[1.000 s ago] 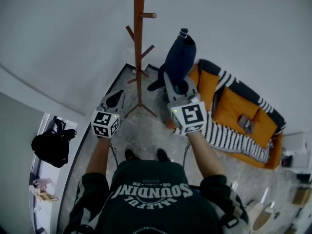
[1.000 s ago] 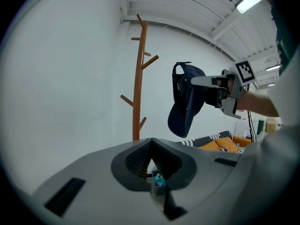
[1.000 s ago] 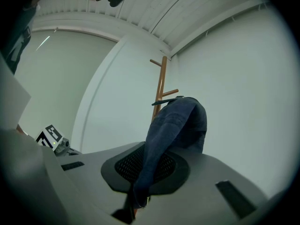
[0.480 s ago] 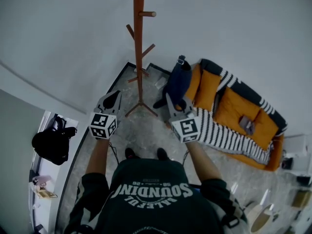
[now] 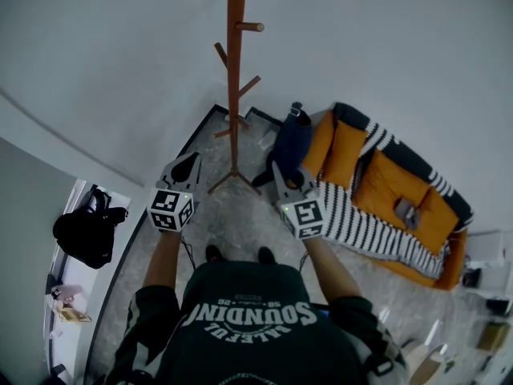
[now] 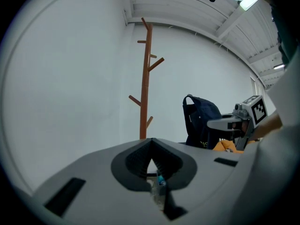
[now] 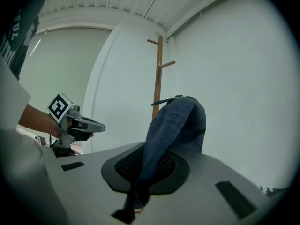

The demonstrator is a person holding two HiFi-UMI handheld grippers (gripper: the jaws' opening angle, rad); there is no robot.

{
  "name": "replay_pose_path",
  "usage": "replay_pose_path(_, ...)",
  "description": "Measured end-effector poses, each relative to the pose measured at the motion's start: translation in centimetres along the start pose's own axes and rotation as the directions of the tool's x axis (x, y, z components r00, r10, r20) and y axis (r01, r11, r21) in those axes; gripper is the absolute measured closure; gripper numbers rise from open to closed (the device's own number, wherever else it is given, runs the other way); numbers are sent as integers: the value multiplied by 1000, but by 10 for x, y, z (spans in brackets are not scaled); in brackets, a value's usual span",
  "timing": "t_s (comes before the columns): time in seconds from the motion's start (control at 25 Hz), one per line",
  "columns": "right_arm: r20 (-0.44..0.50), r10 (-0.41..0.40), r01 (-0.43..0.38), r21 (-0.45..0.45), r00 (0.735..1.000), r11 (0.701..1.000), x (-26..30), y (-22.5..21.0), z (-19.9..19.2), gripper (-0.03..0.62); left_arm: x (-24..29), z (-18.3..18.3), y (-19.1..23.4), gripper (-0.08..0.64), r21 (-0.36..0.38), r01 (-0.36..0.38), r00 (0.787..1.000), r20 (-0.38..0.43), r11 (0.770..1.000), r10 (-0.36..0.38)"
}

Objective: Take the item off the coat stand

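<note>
The right gripper (image 5: 280, 173) is pinched tight on the blue bag (image 5: 292, 141), which hangs away from the coat stand (image 5: 234, 79) beside the orange sofa (image 5: 383, 184), and the left gripper (image 5: 191, 159) is closed on nothing.

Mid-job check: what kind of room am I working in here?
Probably a living-room corner, perhaps staged inside a bigger hall. A wooden coat stand stands near white walls, an orange sofa has a striped throw over it, and the beamed ceiling looks more industrial than domestic.
</note>
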State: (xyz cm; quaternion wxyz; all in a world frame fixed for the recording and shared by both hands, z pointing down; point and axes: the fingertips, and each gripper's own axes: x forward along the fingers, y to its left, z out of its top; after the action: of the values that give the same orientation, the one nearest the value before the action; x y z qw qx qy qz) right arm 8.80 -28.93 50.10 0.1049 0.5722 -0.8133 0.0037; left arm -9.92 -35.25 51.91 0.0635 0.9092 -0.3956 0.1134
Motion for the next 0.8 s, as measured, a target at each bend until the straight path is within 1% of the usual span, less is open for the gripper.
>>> replay_pose_path(0.16, -1, 10, -10, -6, 1000, 1000, 3, 1, 2, 577, -1, 1, 1, 560, -1, -7, 1000, 4, 1000, 7)
replay_pose_path(0.32, 22, 12, -13, 9, 1000, 1000, 5, 0, 2, 577, -4, 1, 1, 560, -1, -14, 1000, 7, 1000, 14)
replay_pose_path(0.44, 18, 19, -19, -3, 1000, 1000, 5, 2, 8, 577, -6, 2, 3, 560, -4, -21, 1000, 10, 1000, 21)
replay_pose_path(0.56, 46, 21, -21, -2, 999, 1000, 5, 3, 11, 577, -10, 2, 4, 560, -3, -27, 1000, 10, 1000, 27)
replay_pose_path(0.68, 38, 30, -30, -9, 999, 1000, 4, 5, 13, 577, -13, 2, 5, 560, -3, -32, 999, 12, 999, 32)
replay_pose_path(0.8, 55, 26, -25, -8, 998, 1000, 4, 6, 14, 577, -16, 1, 4, 560, -2, -35, 999, 10, 999, 35)
